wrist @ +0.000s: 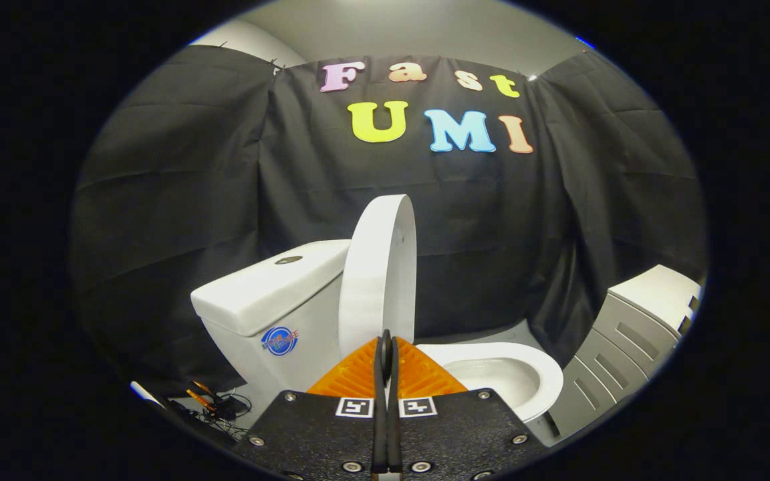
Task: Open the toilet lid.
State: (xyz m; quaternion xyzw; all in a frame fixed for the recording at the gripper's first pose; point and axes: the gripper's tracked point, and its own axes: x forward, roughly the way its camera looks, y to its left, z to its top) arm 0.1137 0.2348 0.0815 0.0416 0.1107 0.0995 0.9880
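A white toilet stands just ahead of me. Its lid (378, 267) is raised upright, leaning back toward the tank (271, 294) on the left. The open bowl (498, 377) with its white rim lies to the right, just beyond my fingers. My gripper (386, 347) is shut, its two fingers pressed together with nothing between them. The fingertips sit in front of the lower edge of the raised lid; whether they touch it I cannot tell.
A grey drawer cabinet (632, 341) stands to the right of the bowl. Cables and a small tool (214, 401) lie on the floor left of the toilet base. Black cloth walls close in behind and on both sides.
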